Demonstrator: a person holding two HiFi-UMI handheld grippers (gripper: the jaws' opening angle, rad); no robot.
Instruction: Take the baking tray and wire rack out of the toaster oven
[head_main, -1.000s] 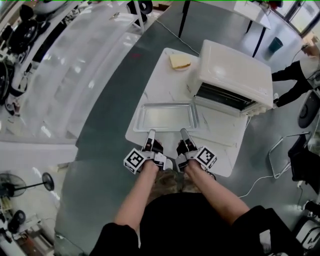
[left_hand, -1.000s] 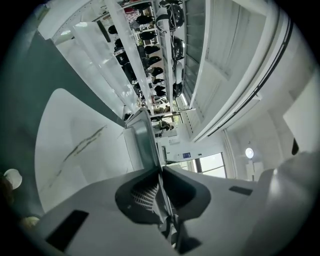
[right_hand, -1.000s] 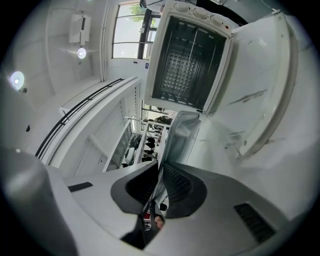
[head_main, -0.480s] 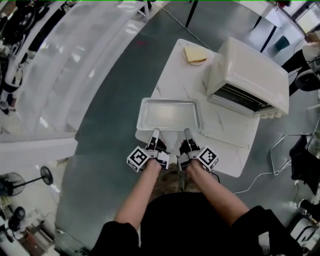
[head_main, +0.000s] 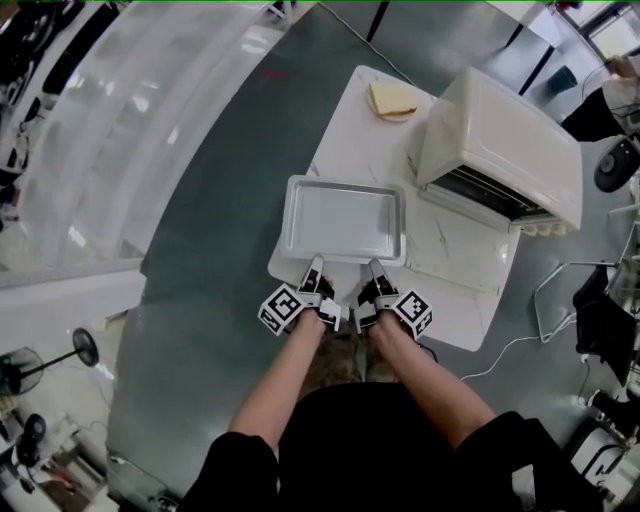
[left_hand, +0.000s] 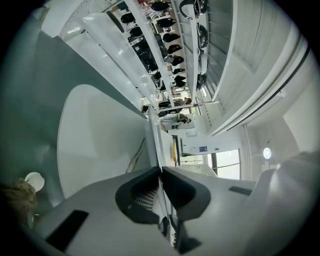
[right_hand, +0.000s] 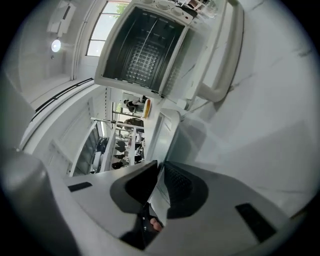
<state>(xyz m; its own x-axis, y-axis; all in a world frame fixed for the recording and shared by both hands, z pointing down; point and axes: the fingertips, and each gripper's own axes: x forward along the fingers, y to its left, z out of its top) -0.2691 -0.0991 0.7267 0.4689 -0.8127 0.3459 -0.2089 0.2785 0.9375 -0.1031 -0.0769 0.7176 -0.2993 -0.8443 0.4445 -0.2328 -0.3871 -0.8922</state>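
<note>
Now, left gripper (head_main: 316, 263) and right gripper (head_main: 376, 266) fingers clamped on one baking tray (head_main: 343, 218), one toaster oven (head_main: 510, 140)

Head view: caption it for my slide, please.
Left claw and right claw hold the baking tray by its near rim over the white table, open toaster oven beyond.

The baking tray (head_main: 343, 220), beside the toaster oven (head_main: 510, 130), is dull silvery metal; the oven's cream casing looks smooth, faintly glossy; the table (head_main: 455, 300) under the oven is glossy white with marble veining.
</note>
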